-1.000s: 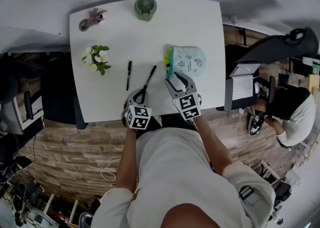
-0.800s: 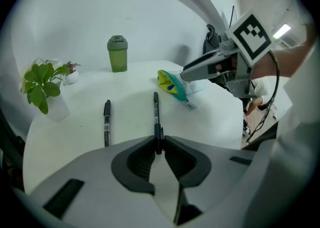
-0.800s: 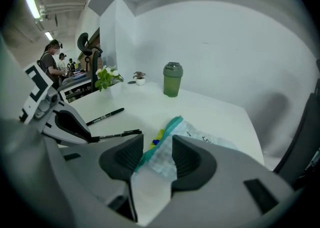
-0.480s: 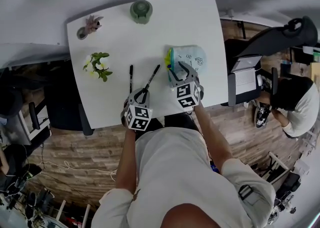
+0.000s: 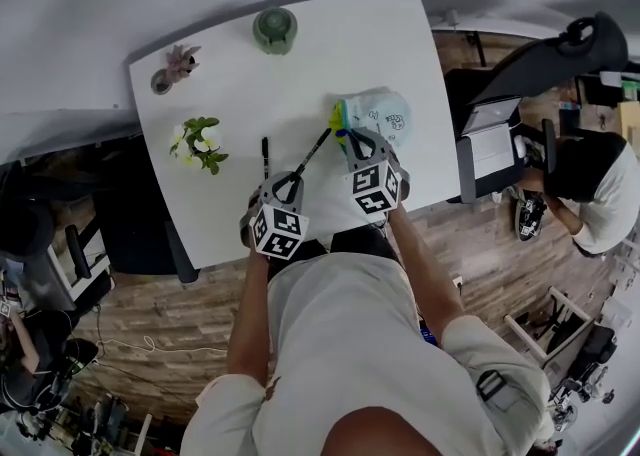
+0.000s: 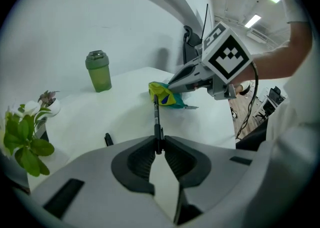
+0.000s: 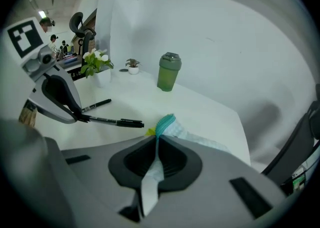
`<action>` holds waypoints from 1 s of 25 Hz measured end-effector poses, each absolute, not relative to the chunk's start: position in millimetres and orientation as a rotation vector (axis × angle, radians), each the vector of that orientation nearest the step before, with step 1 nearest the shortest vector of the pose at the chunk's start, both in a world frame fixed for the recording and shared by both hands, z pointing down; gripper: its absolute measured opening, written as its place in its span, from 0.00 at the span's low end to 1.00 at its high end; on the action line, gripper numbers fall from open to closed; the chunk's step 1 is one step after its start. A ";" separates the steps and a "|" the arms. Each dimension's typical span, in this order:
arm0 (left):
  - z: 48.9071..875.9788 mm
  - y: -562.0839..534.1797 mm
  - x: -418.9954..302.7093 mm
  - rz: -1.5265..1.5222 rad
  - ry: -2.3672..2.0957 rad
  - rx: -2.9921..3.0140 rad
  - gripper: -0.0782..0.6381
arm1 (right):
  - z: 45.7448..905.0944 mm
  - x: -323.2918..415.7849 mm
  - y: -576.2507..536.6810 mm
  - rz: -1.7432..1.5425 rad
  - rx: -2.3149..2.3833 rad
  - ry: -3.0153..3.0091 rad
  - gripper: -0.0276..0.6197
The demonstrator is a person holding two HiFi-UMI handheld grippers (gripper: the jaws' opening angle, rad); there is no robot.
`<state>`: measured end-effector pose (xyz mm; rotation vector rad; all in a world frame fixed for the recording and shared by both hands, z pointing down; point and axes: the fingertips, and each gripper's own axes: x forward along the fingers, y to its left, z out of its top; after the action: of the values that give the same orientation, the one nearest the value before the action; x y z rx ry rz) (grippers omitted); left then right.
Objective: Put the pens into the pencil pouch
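My left gripper [image 5: 287, 180] [image 6: 158, 149] is shut on a black pen [image 5: 310, 154] [image 6: 156, 122] near its back end. The pen points at the pencil pouch's yellow and teal mouth [image 6: 165, 95], its tip close to it. The pale printed pencil pouch [image 5: 378, 114] lies on the white table [image 5: 300, 74], right of centre. My right gripper [image 5: 352, 136] [image 7: 156, 144] is shut on the pouch's teal zip edge [image 7: 165, 121], with fabric pinched between its pads. A second black pen [image 5: 265, 157] [image 7: 96, 105] lies on the table left of the held one.
A green bottle [image 5: 274, 29] [image 7: 168, 72] stands at the table's far edge. A white-flowered plant [image 5: 198, 140] and a small potted plant [image 5: 171, 64] stand at the left. A black chair [image 5: 560, 54] and a seated person [image 5: 590, 194] are off to the right.
My right gripper moved forward onto the pouch's near edge and shut on it. My left gripper lifted and rolled, bringing the pen's tip nearer the pouch.
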<state>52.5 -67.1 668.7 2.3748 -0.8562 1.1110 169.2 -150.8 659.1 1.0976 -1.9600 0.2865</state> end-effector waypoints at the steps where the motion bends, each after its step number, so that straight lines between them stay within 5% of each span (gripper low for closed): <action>1: 667.9 -68.1 53.7 1.113 -0.840 2.387 0.18 | 655.7 168.5 -148.8 0.291 1.100 -1.969 0.07; 25: 653.6 -93.4 90.9 1.093 -0.610 2.558 0.18 | 609.9 109.4 -101.1 0.266 0.941 -2.184 0.07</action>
<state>90.9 -93.4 653.6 2.5583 -0.6104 1.0932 109.4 -101.1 609.9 0.9413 -2.1842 0.2664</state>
